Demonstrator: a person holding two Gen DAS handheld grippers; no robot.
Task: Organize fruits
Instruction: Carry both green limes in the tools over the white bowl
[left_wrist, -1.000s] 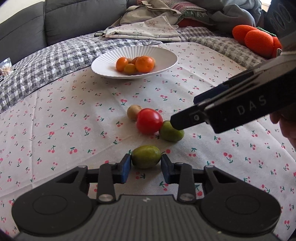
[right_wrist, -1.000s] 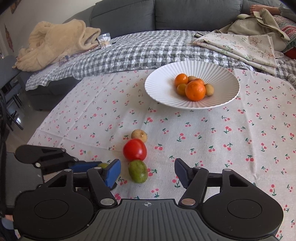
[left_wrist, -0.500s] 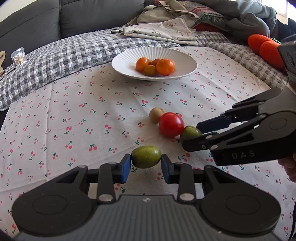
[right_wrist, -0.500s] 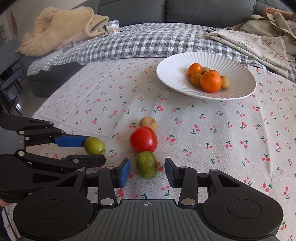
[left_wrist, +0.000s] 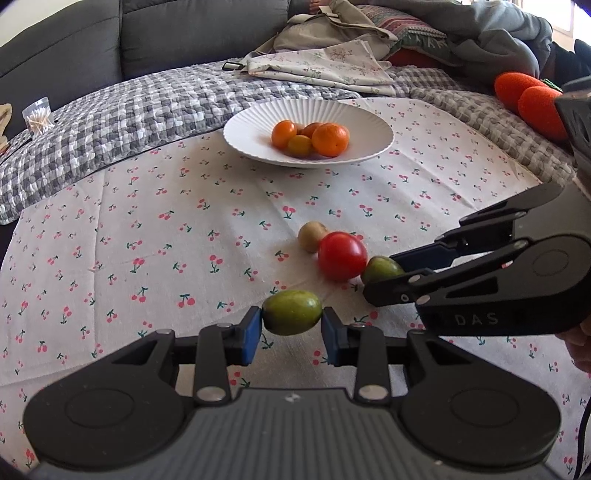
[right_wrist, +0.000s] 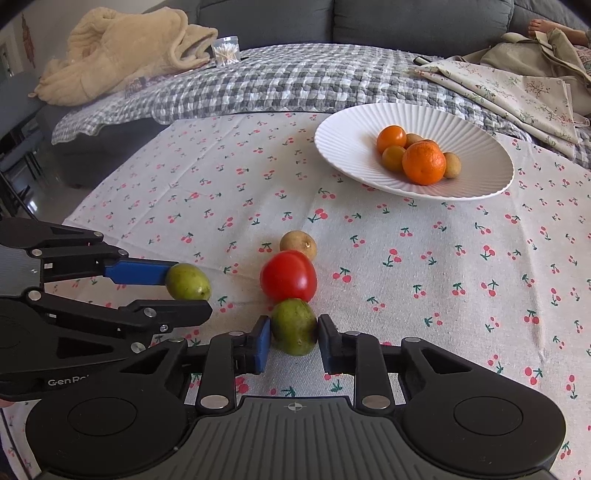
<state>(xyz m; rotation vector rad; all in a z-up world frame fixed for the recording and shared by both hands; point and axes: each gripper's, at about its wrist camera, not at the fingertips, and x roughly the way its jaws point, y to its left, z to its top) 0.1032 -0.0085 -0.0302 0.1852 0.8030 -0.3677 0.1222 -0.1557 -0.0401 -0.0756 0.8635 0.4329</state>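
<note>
My left gripper (left_wrist: 291, 328) is shut on a green fruit (left_wrist: 292, 312) and holds it above the cherry-print cloth; it also shows in the right wrist view (right_wrist: 187, 281). My right gripper (right_wrist: 294, 338) has its pads against a second green fruit (right_wrist: 294, 326) that lies on the cloth and touches a red tomato (right_wrist: 288, 276). A small tan fruit (right_wrist: 298, 245) sits just behind the tomato. A white ribbed plate (right_wrist: 343, 140) farther back holds oranges (right_wrist: 423, 163) and several small fruits.
A grey checked blanket (right_wrist: 295, 81) and a dark sofa lie behind the table. A beige robe (right_wrist: 122, 48) and a cup of cotton swabs (right_wrist: 226, 51) are at the back left. Folded floral cloths (left_wrist: 317, 66) and orange plush things (left_wrist: 532, 99) are at the back right.
My right gripper moved in around the second green fruit and closed on it. My left gripper lifted its green fruit a little off the cloth.
</note>
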